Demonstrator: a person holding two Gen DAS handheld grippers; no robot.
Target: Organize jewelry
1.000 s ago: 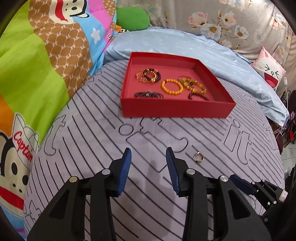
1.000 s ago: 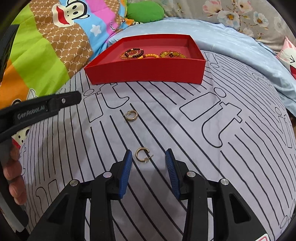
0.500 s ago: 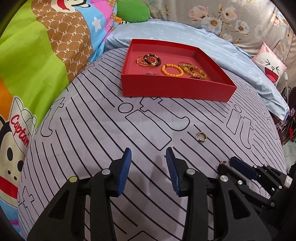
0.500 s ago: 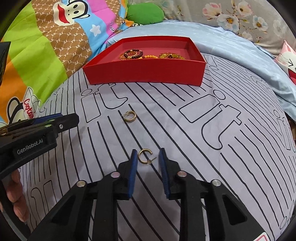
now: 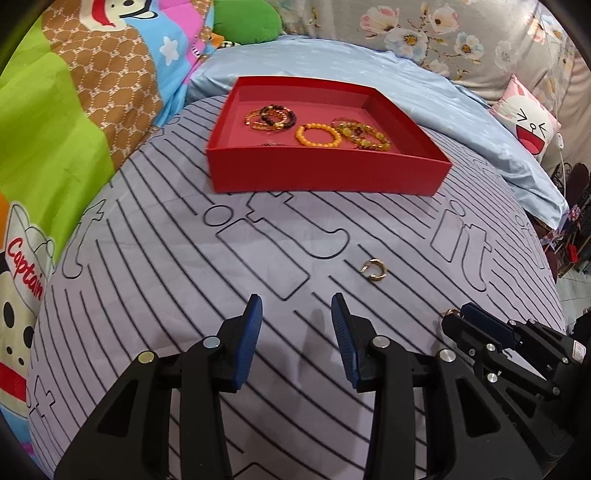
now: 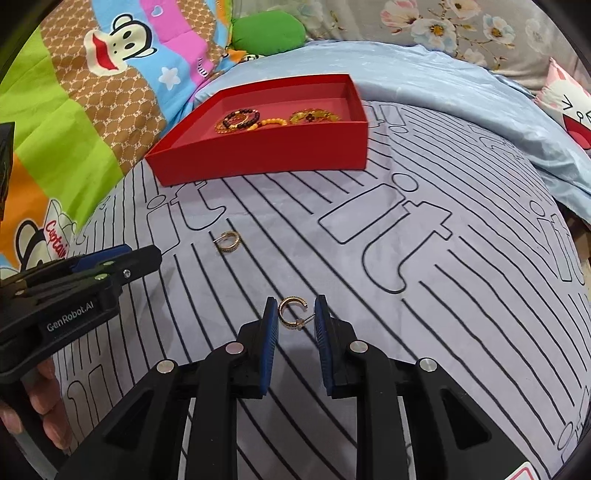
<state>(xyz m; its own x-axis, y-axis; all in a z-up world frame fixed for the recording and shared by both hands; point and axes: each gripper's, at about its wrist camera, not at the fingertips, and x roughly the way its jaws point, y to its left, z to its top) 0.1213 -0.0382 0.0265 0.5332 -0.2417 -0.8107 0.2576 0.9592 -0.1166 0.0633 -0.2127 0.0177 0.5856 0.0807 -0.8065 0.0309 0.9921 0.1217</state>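
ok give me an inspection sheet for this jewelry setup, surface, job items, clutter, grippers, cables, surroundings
Surface: grey bedsheet with black line print, slightly rumpled.
Job's things: red tray holding beaded bracelets; one gold hoop earring between the right gripper's fingers; a second gold earring loose on the sheet, nearer the tray.
Clutter: nothing seen on the sheet beyond the jewelry.
Grippers: right gripper open, narrowed around the hoop, post near or touching one pad, not clamped; left gripper open, nothing between its fingers.
Cables: white cord at the far right edge.
Surroundings: cartoon monkey quilt, green plush, blue pillow, pink cushion.
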